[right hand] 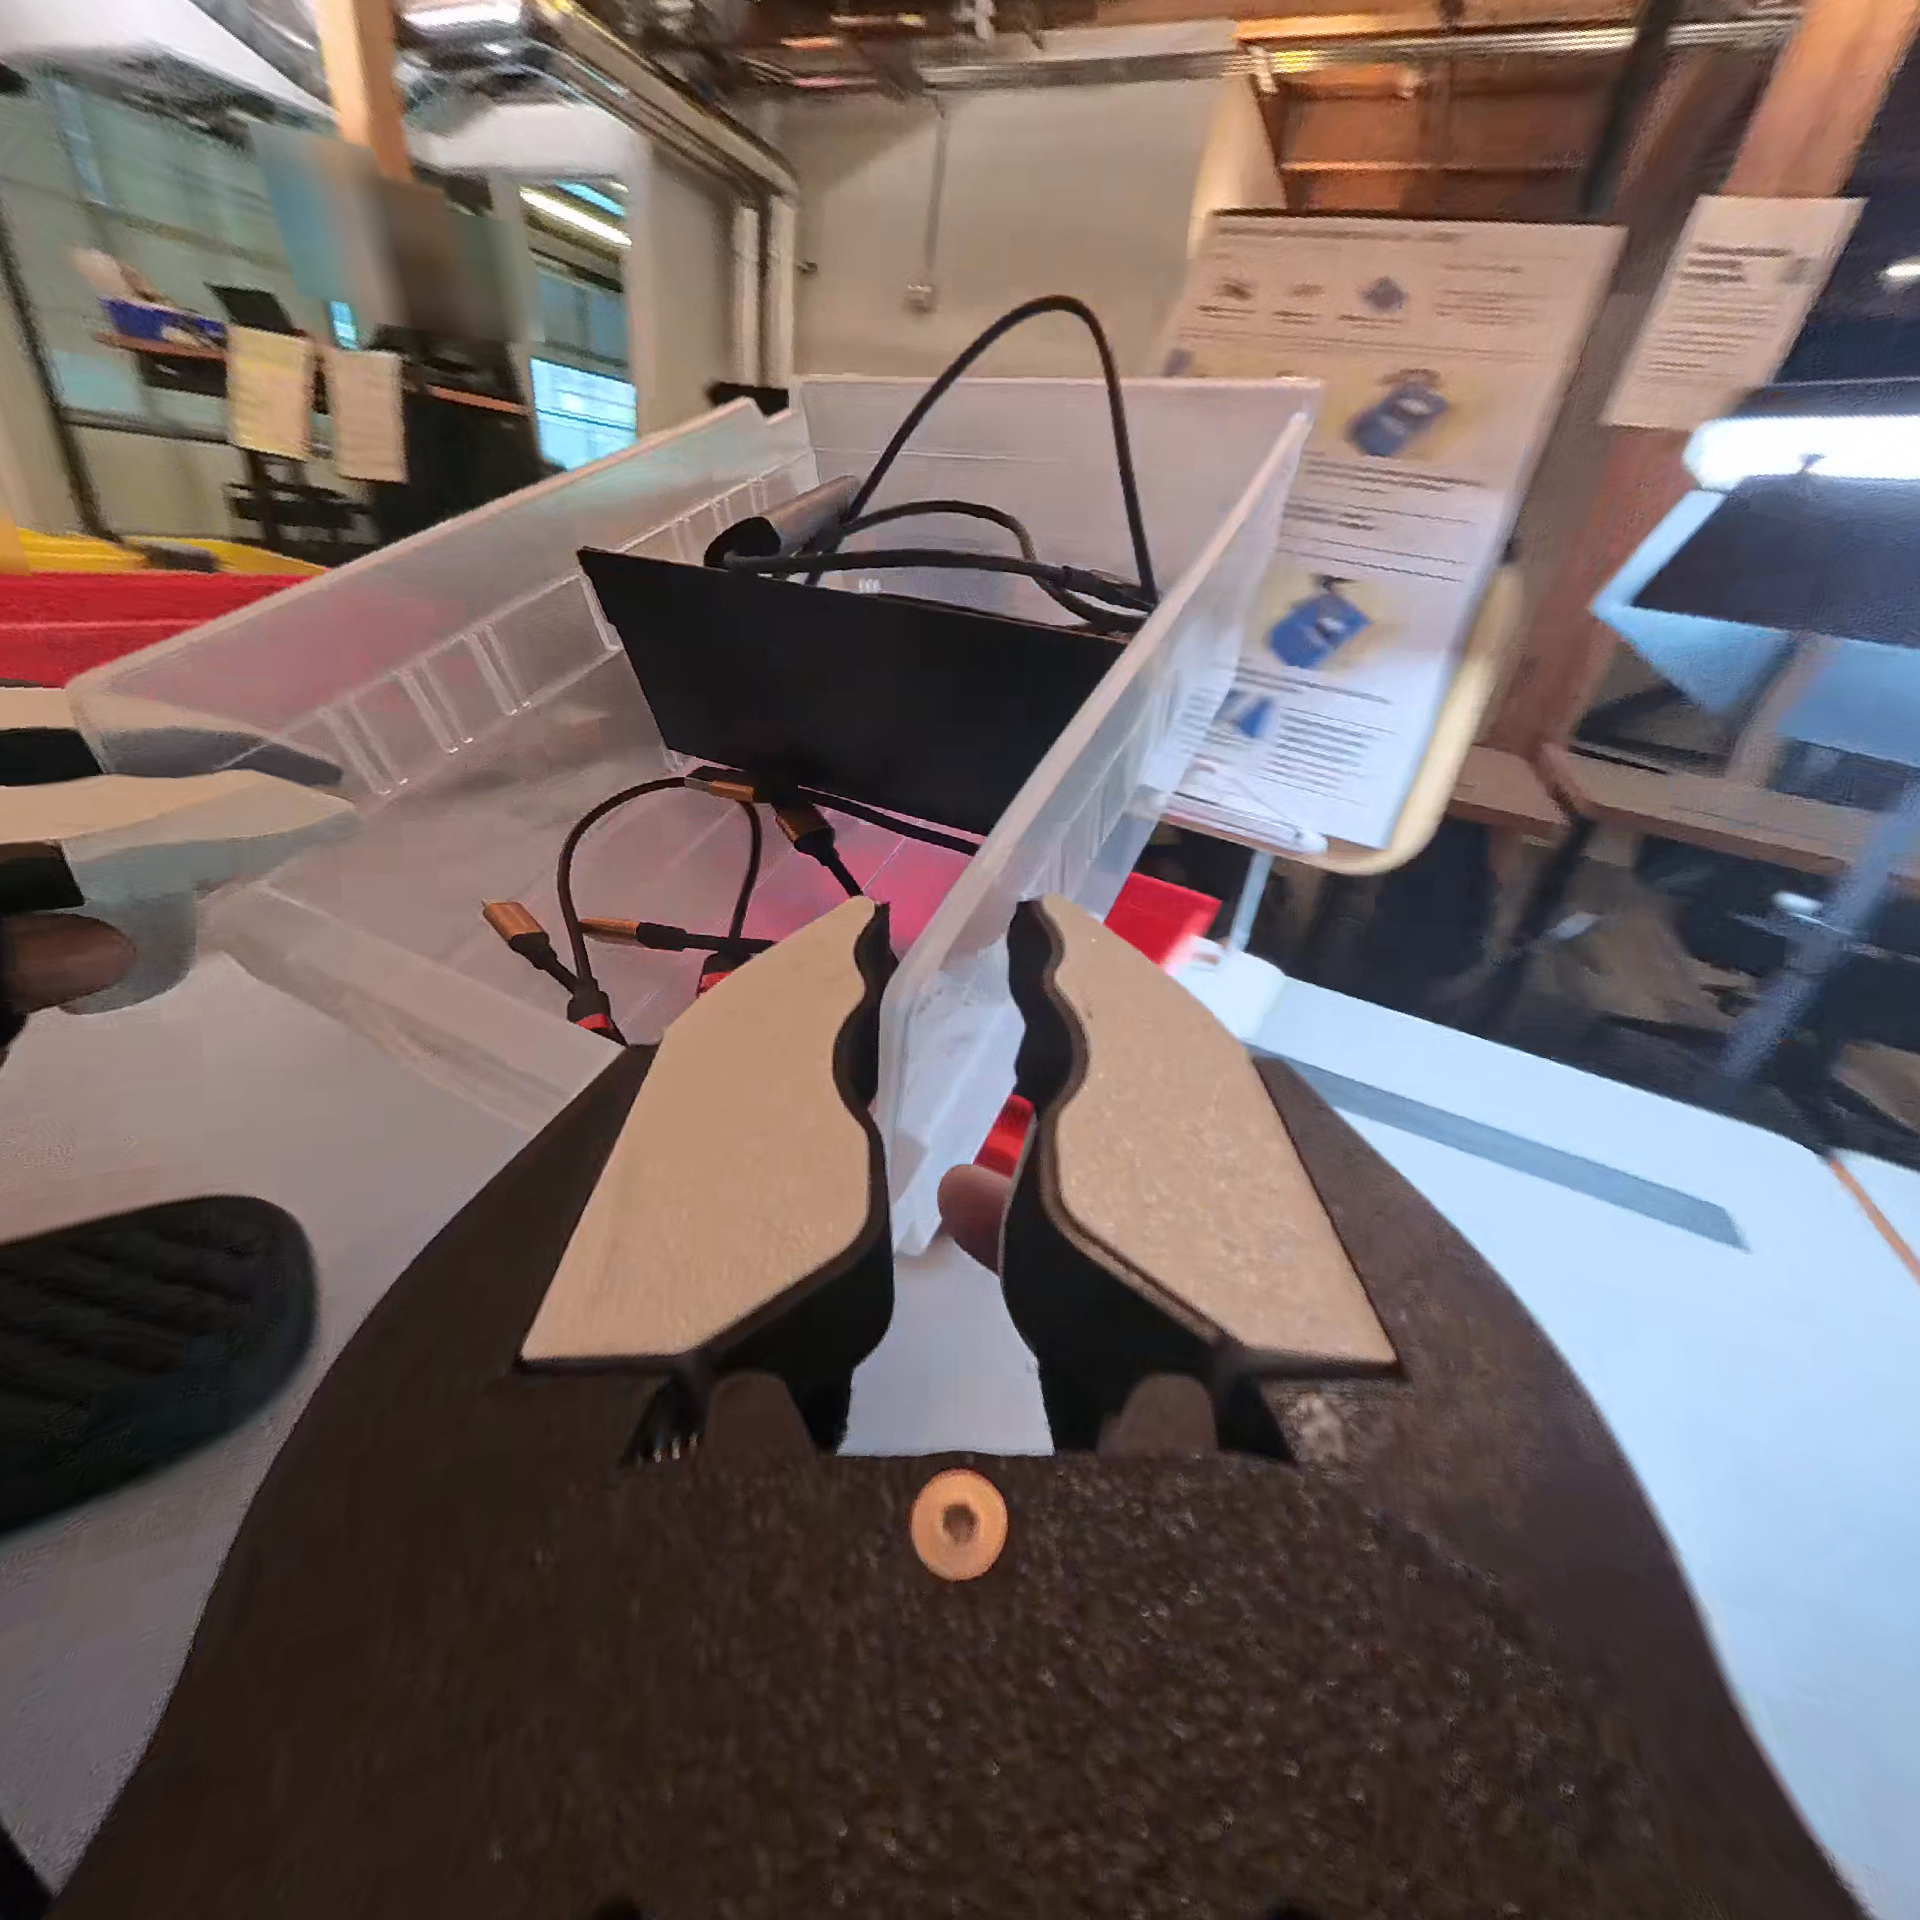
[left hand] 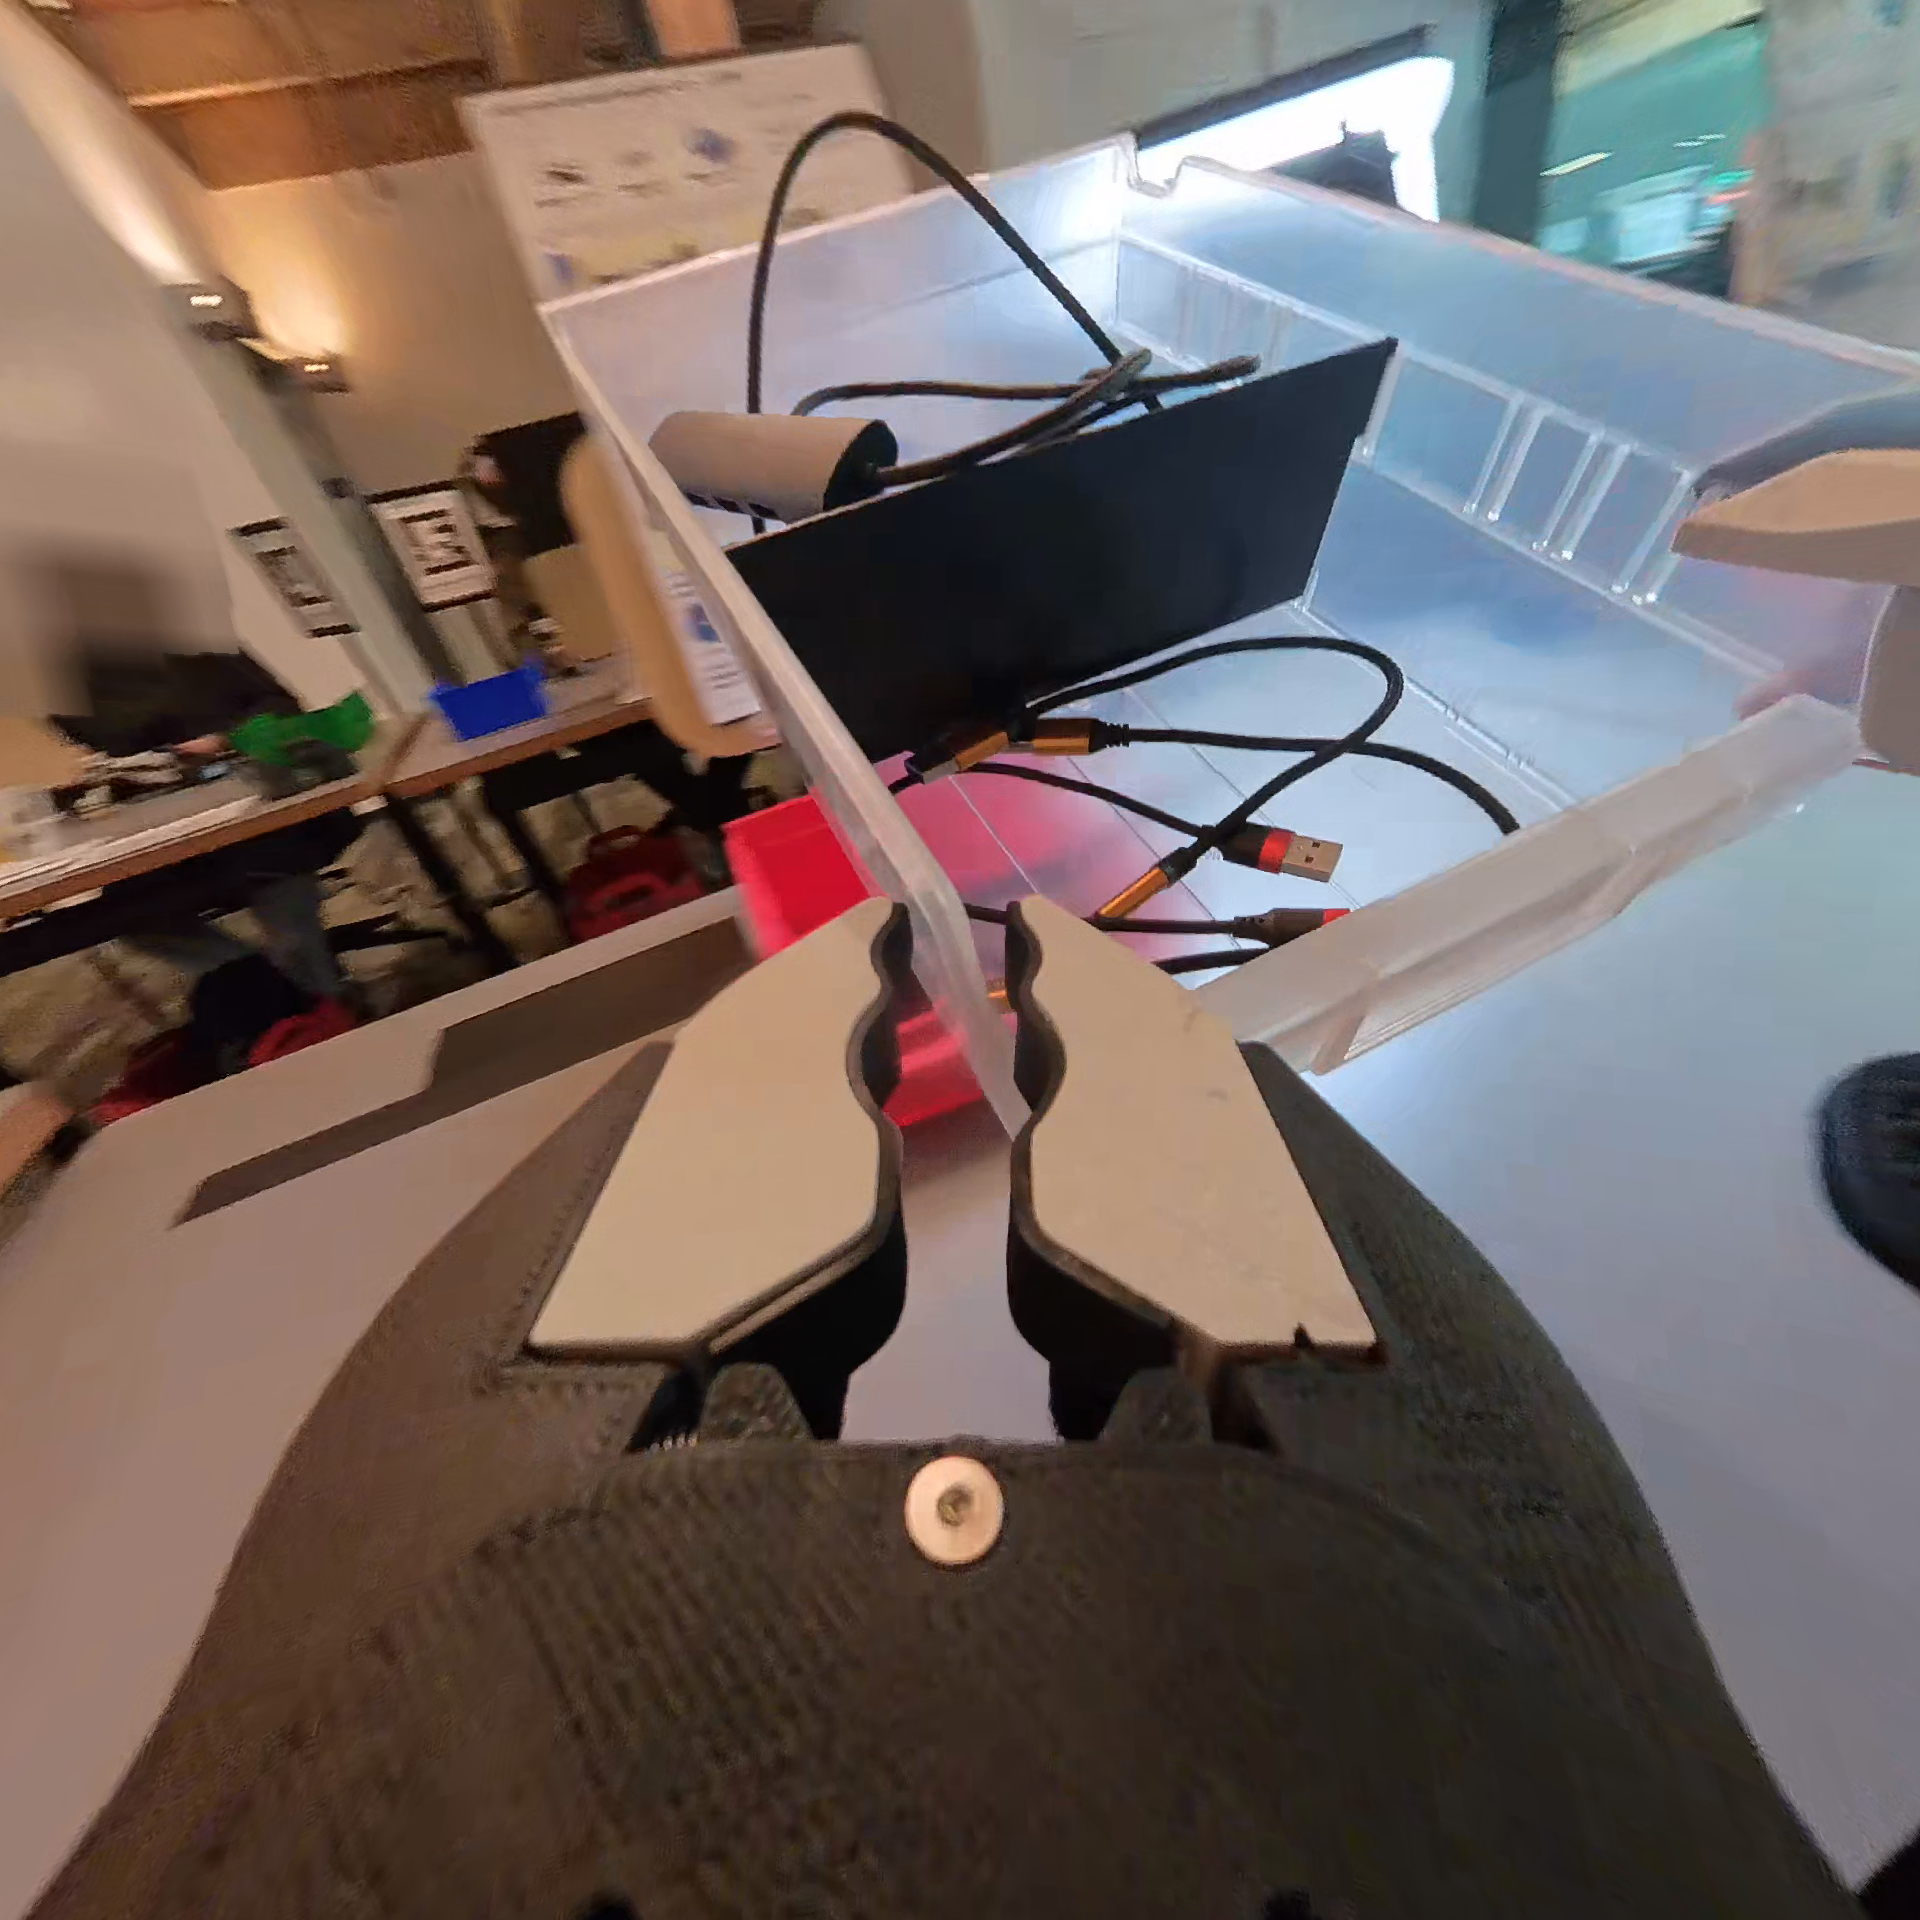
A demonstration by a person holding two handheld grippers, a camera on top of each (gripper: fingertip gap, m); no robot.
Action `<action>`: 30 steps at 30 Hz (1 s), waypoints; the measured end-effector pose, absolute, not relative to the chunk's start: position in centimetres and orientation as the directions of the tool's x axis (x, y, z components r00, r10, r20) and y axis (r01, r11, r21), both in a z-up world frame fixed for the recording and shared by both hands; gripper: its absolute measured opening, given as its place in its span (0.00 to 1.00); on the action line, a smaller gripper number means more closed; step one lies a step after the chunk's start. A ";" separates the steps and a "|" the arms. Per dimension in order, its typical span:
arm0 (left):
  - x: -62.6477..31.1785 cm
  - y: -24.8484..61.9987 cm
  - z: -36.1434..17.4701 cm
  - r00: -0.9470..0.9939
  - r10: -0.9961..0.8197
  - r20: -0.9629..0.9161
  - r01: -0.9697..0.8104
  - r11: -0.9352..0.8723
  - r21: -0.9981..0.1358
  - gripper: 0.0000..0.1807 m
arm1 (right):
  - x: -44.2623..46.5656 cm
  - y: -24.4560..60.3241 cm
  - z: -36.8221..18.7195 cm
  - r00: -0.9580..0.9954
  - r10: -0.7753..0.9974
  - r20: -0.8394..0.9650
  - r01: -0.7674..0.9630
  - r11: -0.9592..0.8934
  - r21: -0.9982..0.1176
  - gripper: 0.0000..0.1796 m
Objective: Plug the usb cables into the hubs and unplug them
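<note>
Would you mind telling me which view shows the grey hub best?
The left wrist view: the hub lies side-on behind the black divider, its body plain. The right wrist view shows only its end, behind cables.

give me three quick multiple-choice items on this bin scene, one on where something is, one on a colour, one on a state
1. Where is the grey hub?
A. in the bin, behind the black divider
B. on the table outside the bin
C. between the left tool's fingers

2. What colour is the divider in the clear bin?
A. red
B. black
C. blue

3. What is the left tool doing?
A. open over the table
B. shut on a cable
C. shut on the bin's side wall

Key: 1 A, the hub lies past the divider with black cables running from it. 2 B, the panel across the bin is plain black. 3 C, the clear wall runs between its fingers; the right tool grips the opposite wall the same way.
</note>
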State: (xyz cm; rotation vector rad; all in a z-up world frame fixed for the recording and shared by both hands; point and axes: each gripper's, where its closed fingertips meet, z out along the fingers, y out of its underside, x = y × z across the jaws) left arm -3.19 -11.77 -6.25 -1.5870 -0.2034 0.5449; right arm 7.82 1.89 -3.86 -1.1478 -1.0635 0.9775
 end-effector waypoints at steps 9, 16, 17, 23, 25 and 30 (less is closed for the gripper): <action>-16.3 -26.3 -9.1 0.653 0.735 -0.184 -0.084 -0.171 -0.982 0.04 | -9.0 -10.1 -10.6 -0.164 0.986 0.036 0.052 0.045 -0.998 0.16; -21.7 -27.5 -17.3 0.674 0.721 -0.163 0.049 -0.264 -0.963 0.02 | -12.7 -12.2 -20.3 -0.205 0.978 0.023 0.229 0.071 -0.971 0.17; -21.9 -26.9 -18.3 0.685 0.713 -0.153 0.065 -0.269 -0.961 0.03 | -12.7 -11.6 -21.4 -0.189 0.982 0.018 0.255 0.067 -0.965 0.17; -21.5 -23.7 -21.6 0.764 0.640 -0.081 0.167 -0.317 -0.934 0.23 | -11.5 -8.1 -22.2 -0.213 0.974 0.074 0.339 0.144 -0.930 0.25; -20.8 -24.3 -18.6 0.775 0.623 -0.110 0.071 -0.258 -0.963 0.23 | -10.2 -6.5 -20.1 -0.241 0.966 0.091 0.300 0.163 -0.940 0.35; -15.4 -20.8 -17.3 0.925 0.267 -0.271 -0.108 -0.500 -0.860 0.24 | -9.3 0.7 -18.3 -0.260 0.908 0.329 0.370 0.408 -0.835 0.34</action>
